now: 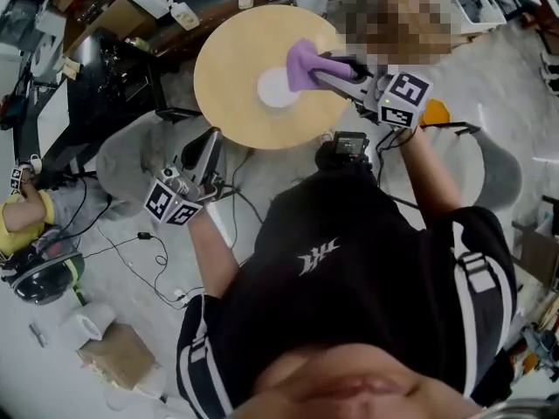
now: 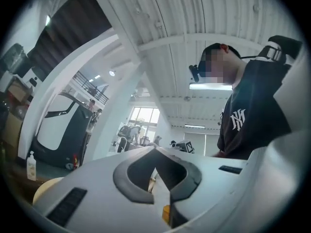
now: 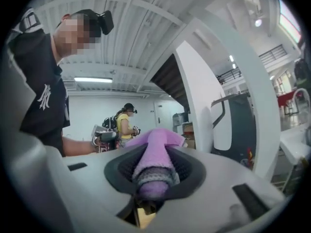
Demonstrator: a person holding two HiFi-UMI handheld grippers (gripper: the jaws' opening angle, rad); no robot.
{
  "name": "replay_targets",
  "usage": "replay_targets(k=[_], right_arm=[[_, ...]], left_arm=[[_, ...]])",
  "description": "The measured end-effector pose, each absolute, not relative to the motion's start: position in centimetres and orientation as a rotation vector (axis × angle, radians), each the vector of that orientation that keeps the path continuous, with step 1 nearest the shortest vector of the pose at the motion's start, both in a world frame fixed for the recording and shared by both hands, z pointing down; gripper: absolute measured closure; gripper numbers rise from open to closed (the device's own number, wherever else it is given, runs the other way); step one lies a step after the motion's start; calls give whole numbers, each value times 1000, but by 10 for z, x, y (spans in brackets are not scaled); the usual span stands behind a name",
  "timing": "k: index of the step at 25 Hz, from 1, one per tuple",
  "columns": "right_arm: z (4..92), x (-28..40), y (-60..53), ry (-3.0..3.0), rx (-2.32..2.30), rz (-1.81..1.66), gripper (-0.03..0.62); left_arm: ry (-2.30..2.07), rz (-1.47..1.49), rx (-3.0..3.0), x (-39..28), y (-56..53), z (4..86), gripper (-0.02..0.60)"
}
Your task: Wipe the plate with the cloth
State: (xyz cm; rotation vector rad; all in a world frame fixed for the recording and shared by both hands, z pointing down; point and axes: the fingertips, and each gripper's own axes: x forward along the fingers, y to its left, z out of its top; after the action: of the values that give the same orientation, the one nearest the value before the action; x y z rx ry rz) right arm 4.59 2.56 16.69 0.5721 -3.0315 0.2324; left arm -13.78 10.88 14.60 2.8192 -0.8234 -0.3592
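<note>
The right gripper has its fingers clamped on the cloth, which bunches ahead of their tips over the plate (white, mid-bench); the left gripper has its fingers together, holding nothing, tips just beside the bench's rim.

The round table is mostly bare, with open wood to the left of, beyond and in front of the plate near its middle. From the right the way is taken: the right claw, closed on the bunched cloth, reaches over the plate's right edge. The left claw, jaws together and empty, hangs just off the near-left rim. A black stand crowds the table's left side, and cables trail across the floor below.
</note>
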Motion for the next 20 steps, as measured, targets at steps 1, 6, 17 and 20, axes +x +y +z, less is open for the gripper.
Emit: replay_targets(k=[1, 6, 17, 20], right_arm=[[167, 47, 31, -3027, 621, 265, 499], [160, 79, 63, -3022, 760, 303, 500], [140, 118, 107, -3053, 673, 122, 503], [152, 141, 130, -3068, 623, 147, 508]], left_arm=[[-814, -335, 2826, -144, 120, 149, 569], [-647, -259, 2791, -120, 162, 178, 569], [-751, -145, 2833, -85, 178, 145, 569], [-768, -195, 2782, -60, 188, 148, 569]])
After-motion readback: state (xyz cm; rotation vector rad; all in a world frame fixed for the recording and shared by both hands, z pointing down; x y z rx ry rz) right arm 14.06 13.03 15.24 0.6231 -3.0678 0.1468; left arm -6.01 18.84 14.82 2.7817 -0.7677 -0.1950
